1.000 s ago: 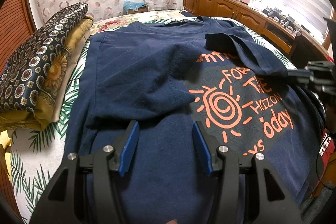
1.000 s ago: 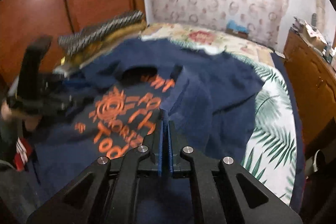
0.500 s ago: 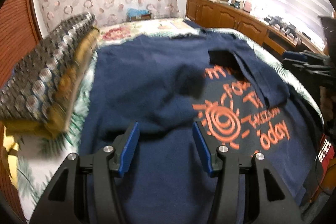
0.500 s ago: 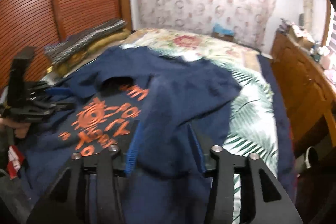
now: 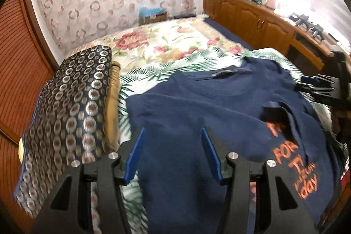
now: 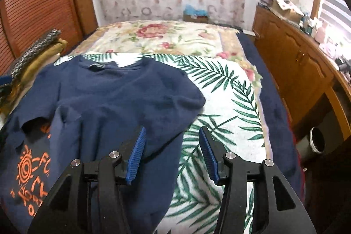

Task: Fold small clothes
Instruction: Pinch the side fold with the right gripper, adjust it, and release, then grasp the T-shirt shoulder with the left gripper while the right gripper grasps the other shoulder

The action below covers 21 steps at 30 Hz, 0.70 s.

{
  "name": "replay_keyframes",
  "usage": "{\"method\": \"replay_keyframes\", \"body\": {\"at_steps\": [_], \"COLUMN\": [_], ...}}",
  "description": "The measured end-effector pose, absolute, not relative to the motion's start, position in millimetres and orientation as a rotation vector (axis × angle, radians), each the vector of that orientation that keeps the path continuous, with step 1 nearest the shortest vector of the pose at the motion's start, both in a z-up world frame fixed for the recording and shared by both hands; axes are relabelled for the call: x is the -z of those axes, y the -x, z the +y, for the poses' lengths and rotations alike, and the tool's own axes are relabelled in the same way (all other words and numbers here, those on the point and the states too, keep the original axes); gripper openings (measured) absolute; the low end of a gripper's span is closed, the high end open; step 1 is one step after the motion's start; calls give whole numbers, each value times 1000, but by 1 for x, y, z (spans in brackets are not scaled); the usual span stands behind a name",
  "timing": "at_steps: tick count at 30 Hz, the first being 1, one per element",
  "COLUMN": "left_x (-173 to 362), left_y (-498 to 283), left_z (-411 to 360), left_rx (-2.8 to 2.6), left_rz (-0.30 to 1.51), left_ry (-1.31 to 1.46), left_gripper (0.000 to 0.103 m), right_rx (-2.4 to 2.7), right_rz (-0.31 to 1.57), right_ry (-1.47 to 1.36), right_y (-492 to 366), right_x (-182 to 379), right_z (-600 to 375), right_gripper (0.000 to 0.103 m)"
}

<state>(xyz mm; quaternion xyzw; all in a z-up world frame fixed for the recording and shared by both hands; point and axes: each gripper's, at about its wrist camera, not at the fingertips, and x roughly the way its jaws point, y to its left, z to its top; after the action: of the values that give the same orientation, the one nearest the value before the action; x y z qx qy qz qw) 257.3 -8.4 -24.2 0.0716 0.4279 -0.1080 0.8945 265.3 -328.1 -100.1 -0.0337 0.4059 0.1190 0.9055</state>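
Note:
A navy T-shirt (image 5: 197,115) with orange print lies on the bed, both sleeves folded in over the front. My left gripper (image 5: 173,146) is open and empty above the shirt's left side. In the right wrist view the shirt (image 6: 105,102) lies to the left. My right gripper (image 6: 172,146) is open and empty, over the shirt's right edge and the leaf-print sheet (image 6: 219,102). The right gripper also shows at the far right of the left wrist view (image 5: 307,84).
A stack of patterned folded fabric (image 5: 70,120) lies on the bed's left side. A wooden cabinet (image 6: 296,63) with clutter on top runs along the right. A floral cover (image 5: 166,45) lies at the bed's far end. A wooden shutter door (image 6: 35,3) stands at the left.
My right gripper let go of the sleeve it held and opened, then swung right. My left gripper stayed open and lifted, turning left toward the fabric stack.

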Motion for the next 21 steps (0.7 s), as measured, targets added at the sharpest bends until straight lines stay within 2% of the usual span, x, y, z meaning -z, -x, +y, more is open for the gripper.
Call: {"method": "replay_keyframes", "body": {"at_steps": [9,21], "left_x": [58,89], "left_y": [-331,-370], "left_z": [-1,-18], "left_rx": [180,101], "left_rz": [1047,1132], "left_ry": [-113,-242], "left_gripper": [44,44], "right_rx": [-261,-306], "right_rz": [871,864], "right_ry": [78,97], "right_y": [-284,-288], "right_x": [108,114], "right_z": [-335,-333], "right_gripper": [51,51]}}
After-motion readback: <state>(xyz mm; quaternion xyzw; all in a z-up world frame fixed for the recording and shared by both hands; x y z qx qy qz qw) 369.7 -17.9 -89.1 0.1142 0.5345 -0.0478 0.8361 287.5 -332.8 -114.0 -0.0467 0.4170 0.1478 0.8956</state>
